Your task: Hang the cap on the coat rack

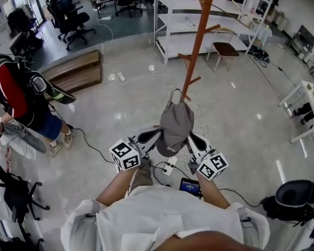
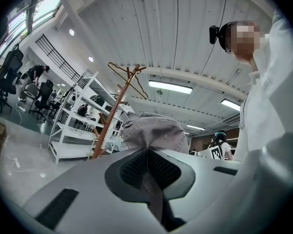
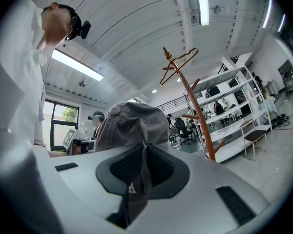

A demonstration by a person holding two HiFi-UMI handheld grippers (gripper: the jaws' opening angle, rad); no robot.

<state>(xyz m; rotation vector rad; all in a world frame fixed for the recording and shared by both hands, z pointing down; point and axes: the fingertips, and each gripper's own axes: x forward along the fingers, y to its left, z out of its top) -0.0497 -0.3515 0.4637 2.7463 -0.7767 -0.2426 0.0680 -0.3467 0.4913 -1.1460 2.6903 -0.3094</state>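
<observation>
While both the left gripper (image 1: 156, 138) and right gripper (image 1: 192, 140) are clamped on the cap (image 1: 175, 125), the coat rack (image 1: 198, 41) stands ahead, so hanging remains undone.

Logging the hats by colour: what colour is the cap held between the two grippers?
The cap is grey, shown best in the head view.

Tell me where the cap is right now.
Head view, centre: the grey cap is held between the left hand-held gripper and the right hand-held gripper, each shut on its edge, close to the coat rack.
</observation>
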